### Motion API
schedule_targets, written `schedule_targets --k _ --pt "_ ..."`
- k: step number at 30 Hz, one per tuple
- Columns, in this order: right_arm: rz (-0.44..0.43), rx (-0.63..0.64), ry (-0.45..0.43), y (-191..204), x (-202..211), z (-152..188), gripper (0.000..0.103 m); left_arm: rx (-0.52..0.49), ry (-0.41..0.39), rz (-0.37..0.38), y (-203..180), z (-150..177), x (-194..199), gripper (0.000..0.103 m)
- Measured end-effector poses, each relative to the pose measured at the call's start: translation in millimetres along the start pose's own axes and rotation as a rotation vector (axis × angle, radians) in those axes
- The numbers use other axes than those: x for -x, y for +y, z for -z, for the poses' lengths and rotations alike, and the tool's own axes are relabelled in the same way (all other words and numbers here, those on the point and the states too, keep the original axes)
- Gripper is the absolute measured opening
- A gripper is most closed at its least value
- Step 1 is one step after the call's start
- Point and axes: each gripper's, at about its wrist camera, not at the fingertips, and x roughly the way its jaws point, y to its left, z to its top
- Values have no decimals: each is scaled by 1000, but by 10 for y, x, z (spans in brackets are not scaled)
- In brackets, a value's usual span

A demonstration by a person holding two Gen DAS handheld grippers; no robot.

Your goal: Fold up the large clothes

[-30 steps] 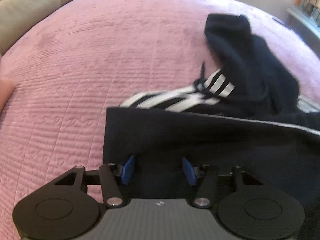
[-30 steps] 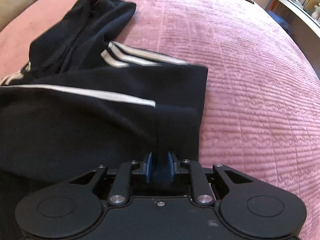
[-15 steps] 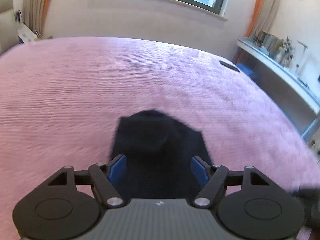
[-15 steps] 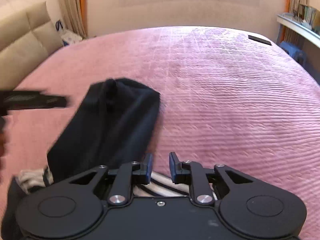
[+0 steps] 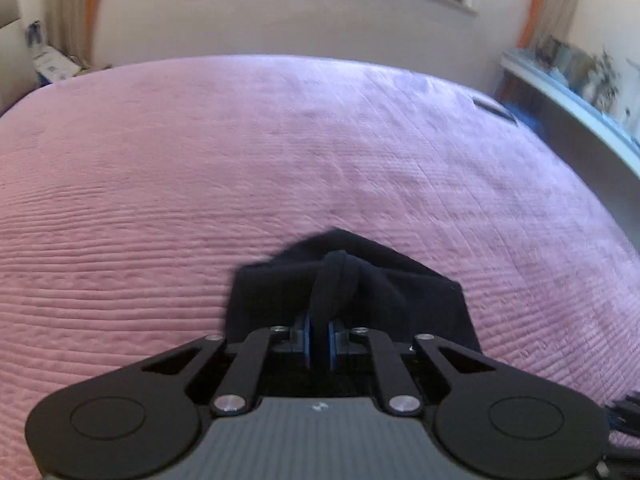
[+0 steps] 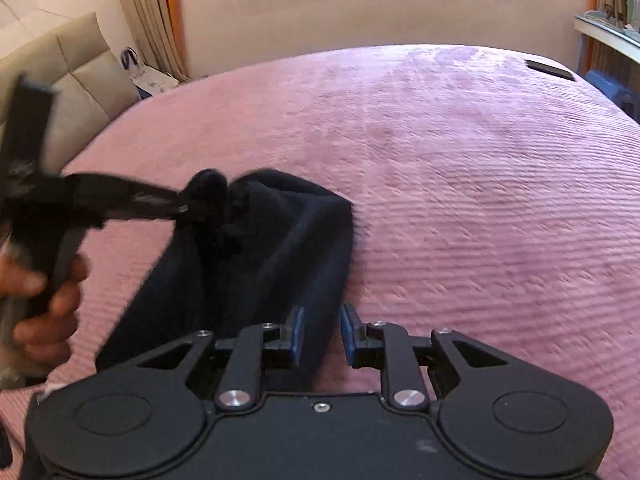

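My left tool [image 5: 319, 340] is pressed together on a bunched roll of the dark garment [image 5: 352, 284]; the blue pads [image 5: 306, 338] sit close on either side of the gathered cloth, which rises out between them. From the left wrist view the garment spreads forward and to both sides of the pinch point, coming to a peak at its far end, and lies on the pink bedspread [image 5: 280, 152]. Beyond that peak, toward the window wall [image 5: 320, 12], the bedspread is bare quilted fabric.

My right tool [image 6: 322, 334] is spread, its blue pads [image 6: 297, 334] apart. The near edge of the dark garment [image 6: 280, 248] runs down between and under them, but I cannot tell whether either pad touches it. In the right wrist view the garment's long axis runs from my right tool away and slightly left, toward the headboard [image 6: 68, 68] side of the bed; its far end is lifted into a bunched fold where the left tool [image 6: 188, 208] grips it. That tool is blurred, held by my left hand [image 6: 44, 300] to the left of the garment. The far right edge of the garment forms a rounded corner resting on the pink bedspread [image 6: 480, 200]. A small dark flat object [image 6: 549, 69] lies on the bedspread well apart from the garment, near the far right corner of the bed.
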Motion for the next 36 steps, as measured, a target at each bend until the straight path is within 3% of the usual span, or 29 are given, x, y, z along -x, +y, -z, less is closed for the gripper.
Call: schedule_targets --k 2,4,7,11,13,15,17,18,19,24,26,29,30,31,33,34,36 --pt "-25 -14 -14 89 -143 -81 25 37 -25 -26 217 -9 149 9" --pt "-35 -35 -27 171 -306 -157 41 75 -30 -59 462 -7 262 9" --pt "-40 -56 -37 303 -573 -287 51 119 3 -69 776 66 294 9" --pt "-33 -90 -10 455 -873 -419 52 96 30 -75 881 186 214 9" --pt "6 -84 23 537 -1010 -432 70 93 9 -54 868 202 220 9" --pt "60 -56 36 620 -1118 -403 70 103 -4 -33 875 195 225 9" --pt "119 6 58 692 -1223 -381 65 104 -5 -22 876 176 216 9" --pt "170 37 58 710 -1236 -374 29 102 -6 -22 868 171 213 9" --pt "196 39 40 666 -1192 -370 11 96 -7 -26 870 164 209 9" --pt "187 -17 -93 216 -510 -458 10 80 -9 -34 882 203 160 9" --pt "185 -36 -108 5 -244 -474 10 70 -12 -33 888 233 151 10" --pt "110 -33 -74 -256 -32 -397 10 37 -31 -19 831 283 157 13" --pt "104 24 -46 -289 -43 -352 14 -4 -34 -50 776 308 133 14" --pt "118 80 -6 -323 -104 -300 33 -50 -36 -83 732 347 102 15" --pt "138 115 87 -449 -218 -131 47 -99 7 -113 724 450 13 22" --pt "134 116 142 -530 -263 -48 48 -112 50 -112 756 518 -27 23" --pt "135 104 186 -645 -238 90 56 -151 109 -123 840 716 -34 48"
